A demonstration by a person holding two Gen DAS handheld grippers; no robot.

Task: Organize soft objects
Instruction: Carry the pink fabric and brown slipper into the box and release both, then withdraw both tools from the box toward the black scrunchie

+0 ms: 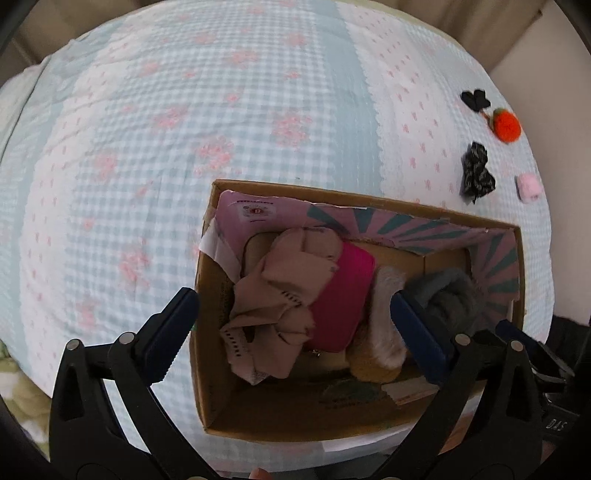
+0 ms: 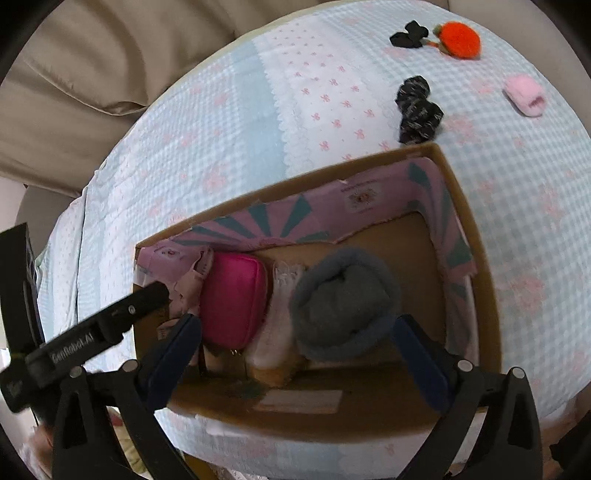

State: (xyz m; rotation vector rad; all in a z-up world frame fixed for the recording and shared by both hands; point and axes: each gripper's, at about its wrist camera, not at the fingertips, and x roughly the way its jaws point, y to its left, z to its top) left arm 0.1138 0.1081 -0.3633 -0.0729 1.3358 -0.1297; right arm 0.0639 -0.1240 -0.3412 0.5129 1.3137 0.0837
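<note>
An open cardboard box (image 1: 207,295) (image 2: 476,258) with pink and teal lining stands on the bed. Inside lie a crumpled beige cloth (image 1: 280,288), a magenta pouch (image 1: 340,295) (image 2: 232,299), a white fluffy piece (image 1: 384,321) (image 2: 277,317) and a rolled grey fuzzy piece (image 1: 450,295) (image 2: 343,302). My left gripper (image 1: 291,299) hangs open over the beige cloth, its pads apart from it. My right gripper (image 2: 297,321) stands open over the grey roll, and nothing is clamped. One black finger (image 2: 147,299) of the left gripper shows in the right wrist view.
Beyond the box on the checked bedspread (image 1: 184,129) (image 2: 221,129) lie a black bow (image 1: 474,99) (image 2: 410,35), an orange pompom carrot (image 1: 508,123) (image 2: 461,38), a black speckled scrunchie (image 1: 476,173) (image 2: 419,110) and a pink fuzzy piece (image 1: 529,187) (image 2: 526,95). Beige cushions (image 2: 92,74) border the bed.
</note>
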